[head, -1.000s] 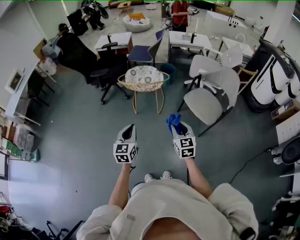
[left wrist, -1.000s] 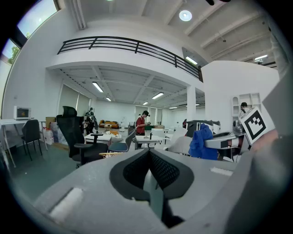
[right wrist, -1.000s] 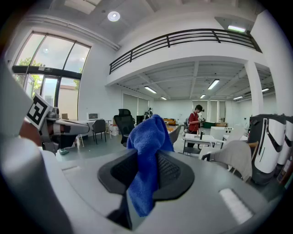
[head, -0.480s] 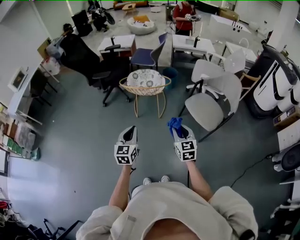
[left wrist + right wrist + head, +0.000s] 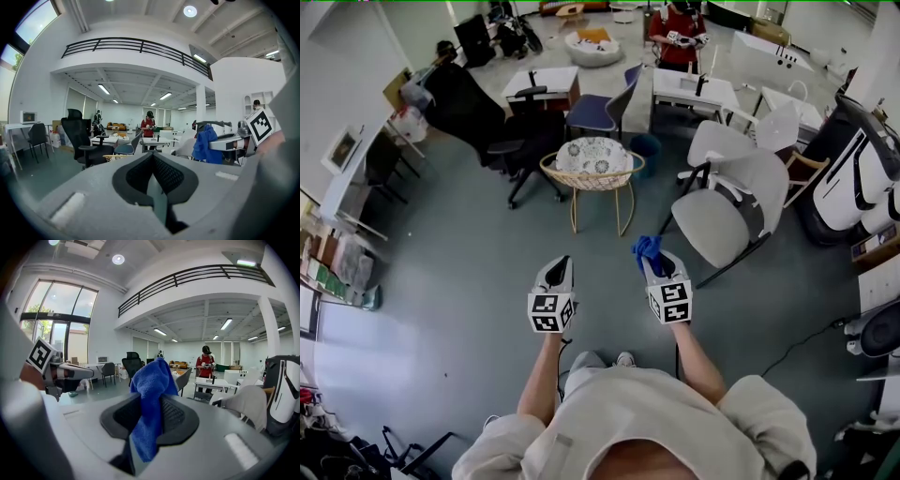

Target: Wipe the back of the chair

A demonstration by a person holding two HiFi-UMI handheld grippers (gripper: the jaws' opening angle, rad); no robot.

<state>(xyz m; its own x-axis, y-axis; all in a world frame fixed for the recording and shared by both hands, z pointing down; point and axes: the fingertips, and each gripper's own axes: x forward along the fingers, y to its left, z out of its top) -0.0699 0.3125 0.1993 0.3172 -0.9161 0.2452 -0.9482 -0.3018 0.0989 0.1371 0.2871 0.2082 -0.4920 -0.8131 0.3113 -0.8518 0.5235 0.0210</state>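
Grey office floor (image 5: 459, 262) | right gripper (image 5: 654, 270) pinching blue cloth (image 5: 647, 247) | left gripper (image 5: 559, 268) pressed together, empty | grey chair (image 5: 717, 230) far right, well apart, its back (image 5: 761, 178) on the far side; right gripper nearer.

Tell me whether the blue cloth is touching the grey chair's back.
Apart. The head view shows floor between the blue cloth, clamped in the right hand-held gripper, and the grey chair.
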